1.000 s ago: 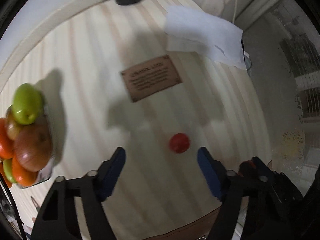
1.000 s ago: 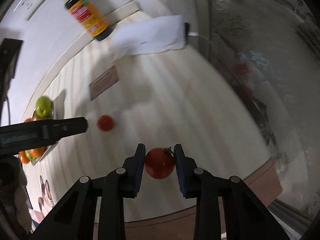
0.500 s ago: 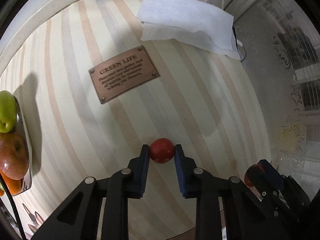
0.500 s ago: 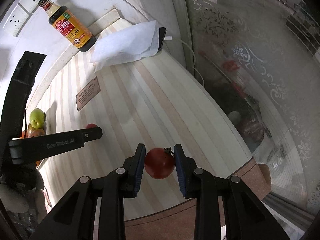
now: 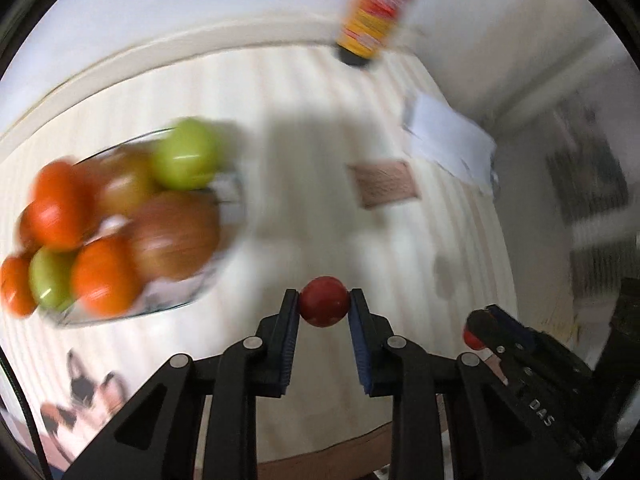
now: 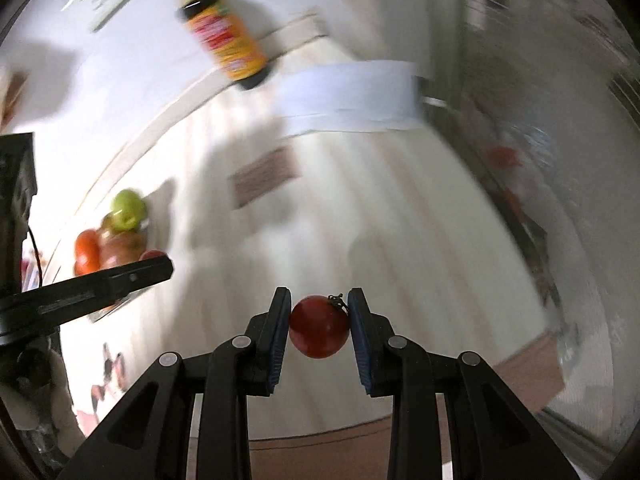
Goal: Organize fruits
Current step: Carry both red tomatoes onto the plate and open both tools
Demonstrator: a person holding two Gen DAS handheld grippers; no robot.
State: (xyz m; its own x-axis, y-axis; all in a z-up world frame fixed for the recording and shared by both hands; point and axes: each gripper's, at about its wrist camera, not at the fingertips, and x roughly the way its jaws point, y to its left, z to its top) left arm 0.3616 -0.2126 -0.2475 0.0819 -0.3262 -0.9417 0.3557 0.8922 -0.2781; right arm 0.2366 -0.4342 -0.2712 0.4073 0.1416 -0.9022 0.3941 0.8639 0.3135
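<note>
My left gripper [image 5: 324,304] is shut on a small red tomato [image 5: 324,301] and holds it above the striped table, to the right of a glass fruit bowl [image 5: 188,296]. The bowl holds green apples [image 5: 186,158], a red-brown apple [image 5: 176,236] and oranges [image 5: 104,276]. My right gripper [image 6: 319,320] is shut on a larger red tomato with a stem [image 6: 319,327], above the table near its front edge. The right gripper shows at the lower right of the left wrist view [image 5: 486,330]. The left gripper's finger [image 6: 120,280] crosses the right wrist view in front of the bowl [image 6: 116,236].
A dark sauce bottle [image 5: 372,16] stands at the back by the wall. A white cloth [image 5: 448,144] lies at the back right. A brown plaque [image 5: 384,190] lies mid-table. The table's front edge [image 6: 360,436] is close below the grippers. The view is motion-blurred.
My left gripper closed on the small tomato, lifted it and swung left toward the fruit bowl. My right gripper kept its tomato and turned toward the table's back.
</note>
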